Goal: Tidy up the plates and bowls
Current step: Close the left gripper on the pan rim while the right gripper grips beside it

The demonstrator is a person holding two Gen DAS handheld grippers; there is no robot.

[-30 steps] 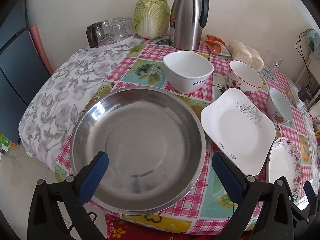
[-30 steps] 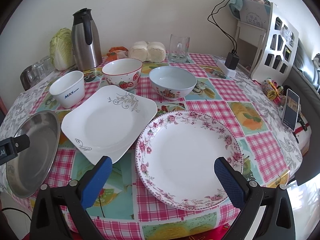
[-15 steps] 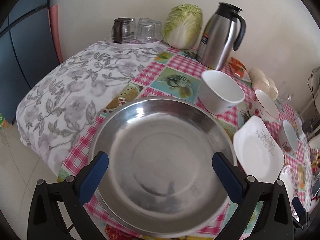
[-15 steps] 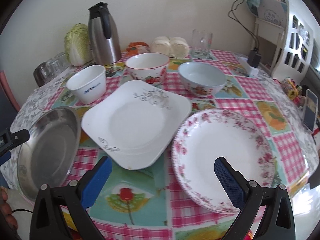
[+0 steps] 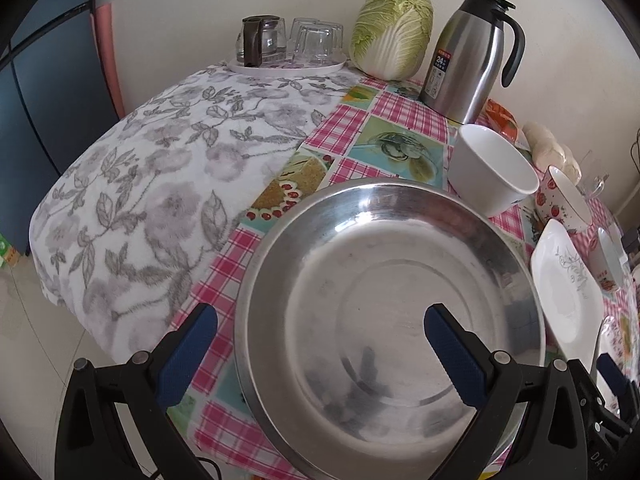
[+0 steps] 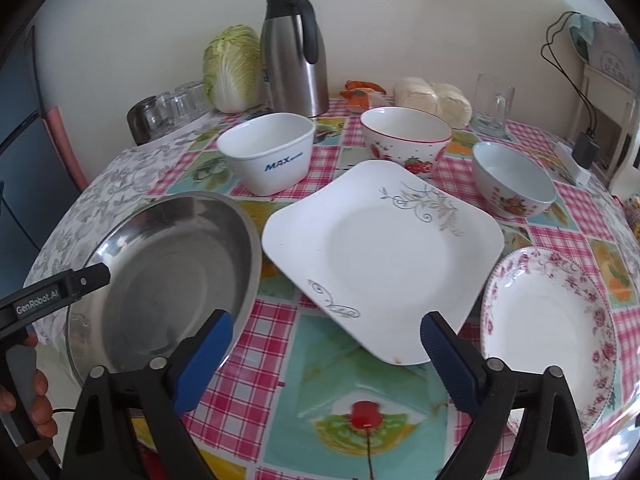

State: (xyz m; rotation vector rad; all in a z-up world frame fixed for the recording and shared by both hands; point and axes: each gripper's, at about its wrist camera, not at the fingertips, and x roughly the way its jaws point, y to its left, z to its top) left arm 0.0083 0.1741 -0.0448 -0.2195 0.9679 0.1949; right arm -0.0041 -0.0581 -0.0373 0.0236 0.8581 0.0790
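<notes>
A wide steel plate (image 5: 384, 320) fills the left wrist view. My left gripper (image 5: 318, 320) stands open astride its left rim, one finger outside, the other over the dish. In the right wrist view my right gripper (image 6: 326, 320) hovers at the near corner of the square white plate (image 6: 380, 252). Its jaws are closing, and the pads touch nothing. A rose-rimmed round plate (image 6: 548, 320) lies to the right, the steel plate (image 6: 168, 272) to the left. Behind stand a white MAX bowl (image 6: 268, 156), a strawberry bowl (image 6: 404, 140) and a floral bowl (image 6: 512, 184).
Along the wall stand a steel thermos (image 6: 294, 52), a cabbage (image 6: 232, 68), a tray of glasses (image 5: 292, 40), buns (image 6: 432, 96) and a glass mug (image 6: 494, 104). A person's hand (image 6: 36, 400) holds the left gripper at the table's near left edge. A grey floral cloth (image 5: 152, 184) covers the left side.
The left gripper shifted left, from centred on the steel plate to astride its left rim. The right gripper swung left from the rose-rimmed plate to the square plate, and its jaws narrowed slightly.
</notes>
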